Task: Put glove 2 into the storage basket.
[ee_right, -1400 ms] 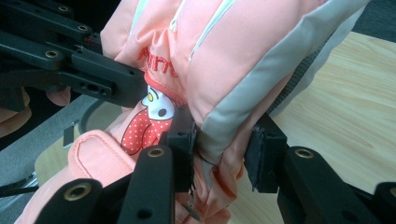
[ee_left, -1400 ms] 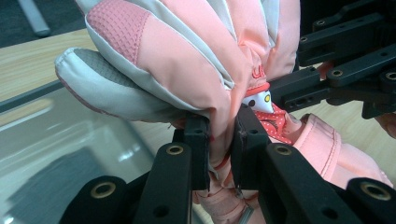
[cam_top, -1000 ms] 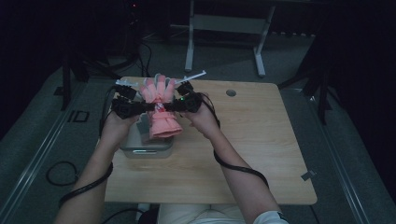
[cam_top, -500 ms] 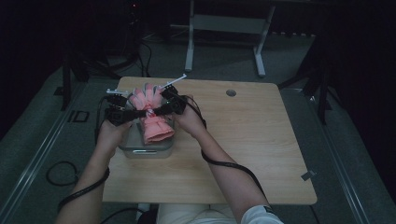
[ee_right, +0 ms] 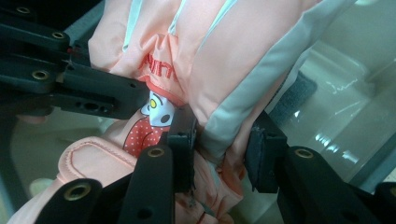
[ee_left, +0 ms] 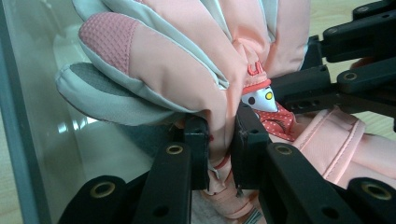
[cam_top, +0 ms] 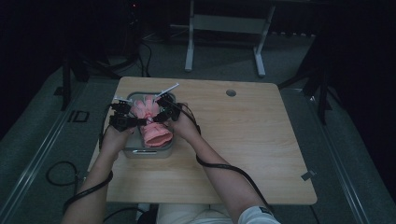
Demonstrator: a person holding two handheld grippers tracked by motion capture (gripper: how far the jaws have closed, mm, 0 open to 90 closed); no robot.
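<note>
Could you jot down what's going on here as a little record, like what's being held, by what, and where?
Item: pink padded glove with grey trim
Held by: left gripper and right gripper, each clamped on the glove's fabric
Where: over a clear plastic bin at the table's left
Surface: wooden table
Operator: a person's hands hold both grippers

Close in on the left gripper (ee_left: 219,149), its two black jaws pinched tight on a fold of the padded pink glove with pale grey trim (ee_left: 187,60). The glove's fingers bulge up and left, one tip capped in textured pink mesh, the lowest in grey. Just right of the grip, a small cartoon-face patch over red dotted cloth (ee_left: 268,105). Beyond it, the other black gripper (ee_left: 345,79) reaches in from the right, touching the glove. Behind on the left, the clear plastic bin wall (ee_left: 32,140) catches glints.
</note>
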